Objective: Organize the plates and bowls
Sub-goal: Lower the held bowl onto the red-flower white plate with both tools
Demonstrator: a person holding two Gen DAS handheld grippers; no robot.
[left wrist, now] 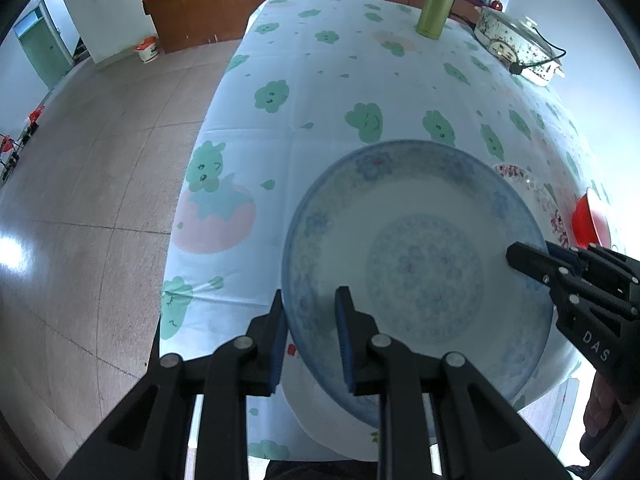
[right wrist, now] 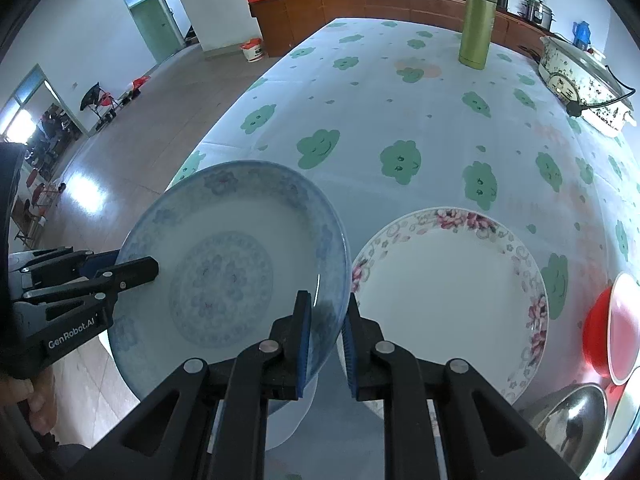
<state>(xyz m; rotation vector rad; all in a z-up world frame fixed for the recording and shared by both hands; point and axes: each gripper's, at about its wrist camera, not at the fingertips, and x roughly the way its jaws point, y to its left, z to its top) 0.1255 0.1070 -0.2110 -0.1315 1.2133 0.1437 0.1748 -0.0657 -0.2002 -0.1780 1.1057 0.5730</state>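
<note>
**Blue plate held aloft between two grippers**

Here the blue-patterned plate (left wrist: 416, 276) is lifted above the table, tilted, with both grippers on opposite sides of its rim. The left gripper (left wrist: 310, 340) reaches forward along its fingers, its blue-padded jaws narrowed around the plate's left edge, one finger under the rim and one over it. The right gripper (right wrist: 326, 340) does the same on the plate's right edge, jaws closed down onto the rim; in the left wrist view it enters from the right side, angled inward across the plate.

Just beside the blue plate, a white plate with a pink floral border (right wrist: 448, 292) lies flat on the tablecloth (right wrist: 400, 112). A red bowl (right wrist: 600, 332) sits near the table's right edge, with a steel bowl (right wrist: 568, 424) nearer the camera.

The tablecloth is pale blue with green cloud-like shapes. Far down the table stands a green thermos (right wrist: 478, 28), upright, and an electric cooker with a speckled body (right wrist: 580, 80) and a black cord. Beyond is a long wooden sideboard (right wrist: 360, 12), a tiled floor (left wrist: 100, 160), white walls and a green door (right wrist: 154, 26).
</note>
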